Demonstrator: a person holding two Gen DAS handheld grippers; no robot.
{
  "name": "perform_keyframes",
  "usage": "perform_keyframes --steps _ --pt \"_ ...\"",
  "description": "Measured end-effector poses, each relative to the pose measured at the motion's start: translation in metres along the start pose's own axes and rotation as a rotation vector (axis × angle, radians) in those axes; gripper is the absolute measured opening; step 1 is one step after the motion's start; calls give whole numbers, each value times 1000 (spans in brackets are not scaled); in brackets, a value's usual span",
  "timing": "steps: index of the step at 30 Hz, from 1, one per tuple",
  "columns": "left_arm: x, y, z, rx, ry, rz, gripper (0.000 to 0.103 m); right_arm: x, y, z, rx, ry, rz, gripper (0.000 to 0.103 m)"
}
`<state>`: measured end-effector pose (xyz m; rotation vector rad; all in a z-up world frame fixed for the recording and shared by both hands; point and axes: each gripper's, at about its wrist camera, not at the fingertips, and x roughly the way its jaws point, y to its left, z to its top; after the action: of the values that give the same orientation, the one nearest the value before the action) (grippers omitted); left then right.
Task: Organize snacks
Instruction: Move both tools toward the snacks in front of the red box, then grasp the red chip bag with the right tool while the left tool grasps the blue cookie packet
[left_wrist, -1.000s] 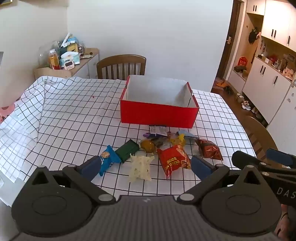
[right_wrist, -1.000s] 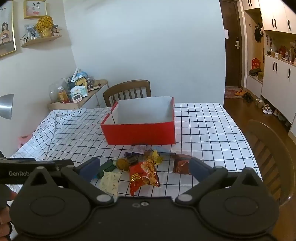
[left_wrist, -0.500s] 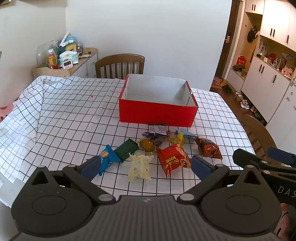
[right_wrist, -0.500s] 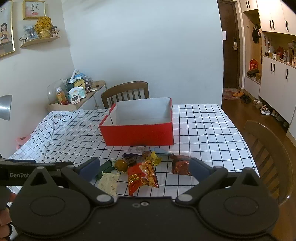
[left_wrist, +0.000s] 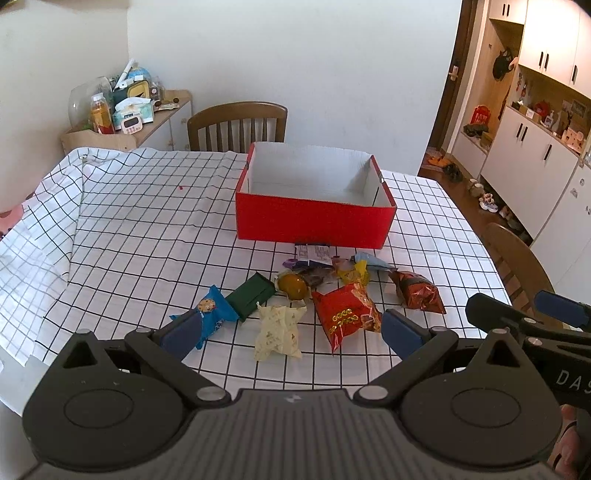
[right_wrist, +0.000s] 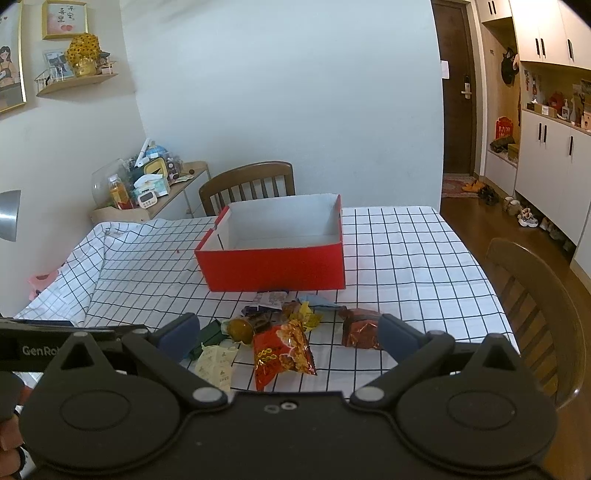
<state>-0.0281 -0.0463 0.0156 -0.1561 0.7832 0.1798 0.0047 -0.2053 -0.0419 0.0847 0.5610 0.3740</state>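
1. left gripper (left_wrist: 290, 330): jaws spread wide, nothing between them, raised above the near edge of the checked tablecloth (left_wrist: 140, 236).
2. blue cookie packet (left_wrist: 208, 314): leftmost snack, lying flat, partly behind the left blue fingertip (left_wrist: 181, 332).
3. dark green packet (left_wrist: 251, 295): touching the blue one on its right.
4. pale yellow wrapper (left_wrist: 279, 330): nearest the camera, just below a round amber sweet (left_wrist: 291, 286).
5. red snack bag (left_wrist: 347, 314): right of the yellow wrapper, lying flat.
6. small heap of mixed wrappers (left_wrist: 328, 264): between the red bag and the box.
7. dark red foil bag (left_wrist: 417, 291): rightmost snack, apart from the heap.
8. red box (left_wrist: 314, 221): open top, white inside, nothing visible in it; stands behind all the snacks, mid-table.
9. right gripper (right_wrist: 288, 338): jaws wide apart, holding nothing, over the red bag and foil bag.
10. wooden chair (right_wrist: 535, 306): at the table's right side.
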Motion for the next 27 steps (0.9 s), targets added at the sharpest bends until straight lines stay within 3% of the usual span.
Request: perform_keyframes --steps 15,27 --pt "18 12 5 -3 32 -9 103 18 3 1 36 41 27 102" --pt "68 53 11 -56 132 -21 103 73 7 -6 67 130 -16 99"
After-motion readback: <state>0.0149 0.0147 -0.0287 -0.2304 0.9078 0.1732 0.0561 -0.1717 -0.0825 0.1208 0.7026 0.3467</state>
